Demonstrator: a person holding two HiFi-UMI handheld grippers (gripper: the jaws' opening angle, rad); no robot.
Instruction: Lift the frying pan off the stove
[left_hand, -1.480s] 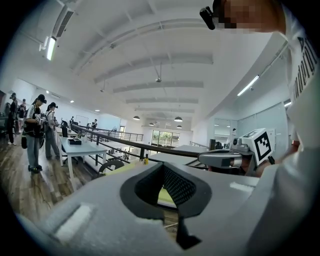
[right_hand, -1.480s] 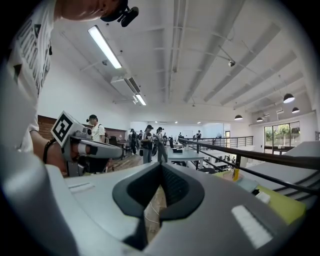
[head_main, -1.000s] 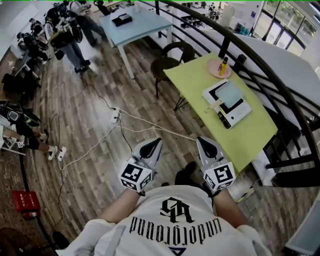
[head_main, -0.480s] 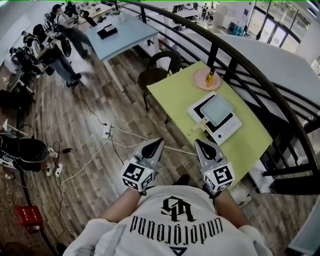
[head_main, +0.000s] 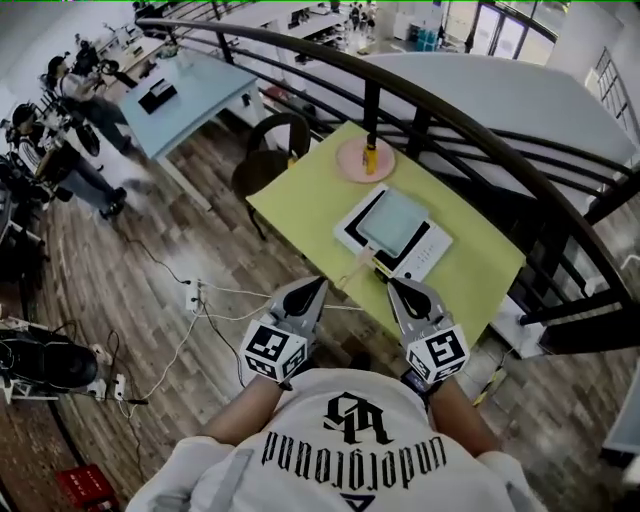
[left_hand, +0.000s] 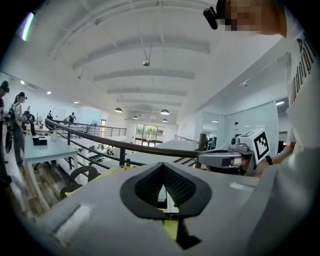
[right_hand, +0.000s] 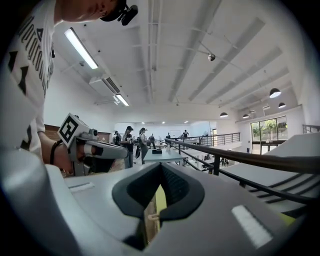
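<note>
**Approach to the frying pan: both tongs closed, empty**

The yellow-green table (head_main: 310, 200) serves as landmark. Toward its near edge sits a white induction stove (head_main: 425, 262) bearing a square frying pan (head_main: 392, 222). The left gripper (head_main: 316, 284) and right gripper (head_main: 394, 284) hover at the table's near edge, jaws pressed together on nothing. The pan lies ahead, untouched. Its pale handle (head_main: 362, 266) points back between them, so either hand seems equally near.

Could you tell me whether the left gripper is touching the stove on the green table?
Apart. In the head view the left gripper hangs shut over the wooden floor, short of the green table, and the stove sits further in.
</note>
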